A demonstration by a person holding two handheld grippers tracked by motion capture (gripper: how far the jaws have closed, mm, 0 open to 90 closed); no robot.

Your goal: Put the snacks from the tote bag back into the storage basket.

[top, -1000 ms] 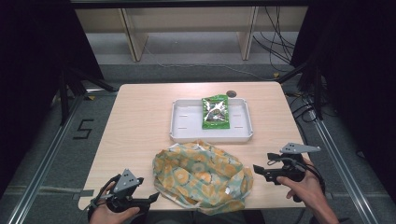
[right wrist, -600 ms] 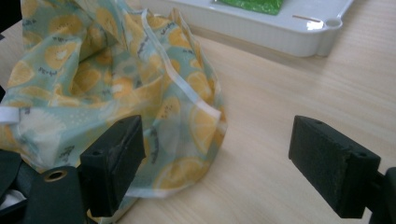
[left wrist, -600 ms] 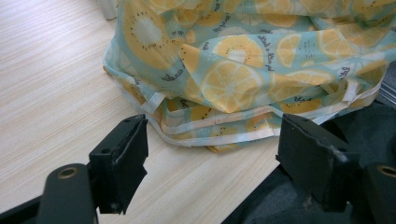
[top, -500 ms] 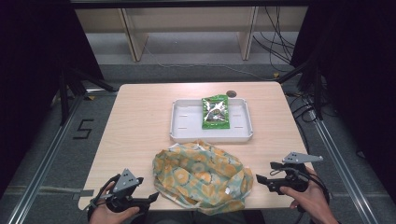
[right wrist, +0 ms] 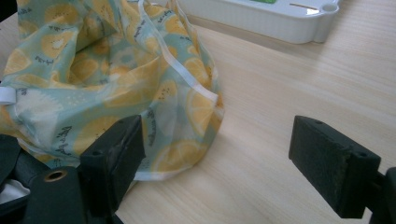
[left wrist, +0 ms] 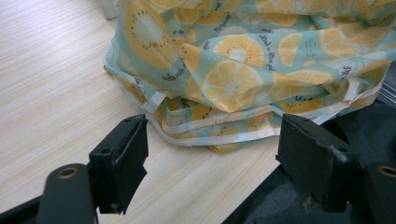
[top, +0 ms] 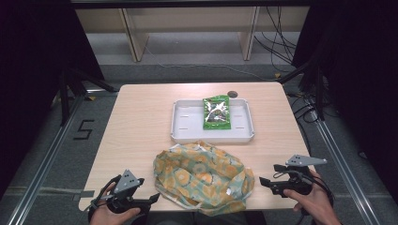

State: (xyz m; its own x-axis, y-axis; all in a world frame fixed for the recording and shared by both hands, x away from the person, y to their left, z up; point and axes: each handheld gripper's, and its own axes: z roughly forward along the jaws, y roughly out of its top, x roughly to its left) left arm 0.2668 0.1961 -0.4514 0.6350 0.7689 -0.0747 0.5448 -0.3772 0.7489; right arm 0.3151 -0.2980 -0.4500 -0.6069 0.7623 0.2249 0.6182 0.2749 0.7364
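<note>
High view: a crumpled lemon-print cloth bag (top: 202, 177) sits at the near edge of the table (top: 141, 122), centre, w/ a person's two hands flanking it. Left tool (top: 151, 198) sits at the near-left corner, tips aimed right toward the bag, just beside it but apart. Right tool (top: 264, 182) sits near-right, tips aimed left, close to the bag's right side and also apart. Behind the bag, just past its far edge, a white tray (top: 183, 126) holds a green snack packet (top: 216, 113) lying flat on the tray's right-of-centre part. A small dark disc (top: 232, 93) rests beyond the tray's far rim. Judged from this layout, the bag is kept closest so both tools can get at it from opposite sides, prob. to open it for the packet.

Left gripper view: the tool's jaws stand wide apart w/ nothing between the pads; the bag's white-taped hem lies on the wood ahead of them, layers stacked and folded. The low, level aim looks suited to picking one hem layer off the table.

Right gripper view: jaws likewise spread wide, gripping nothing. The bag slumps ahead and left, its taped rim curving up; tray corner far right. The left jaw sits close to the cloth; contact can't be told.
</note>
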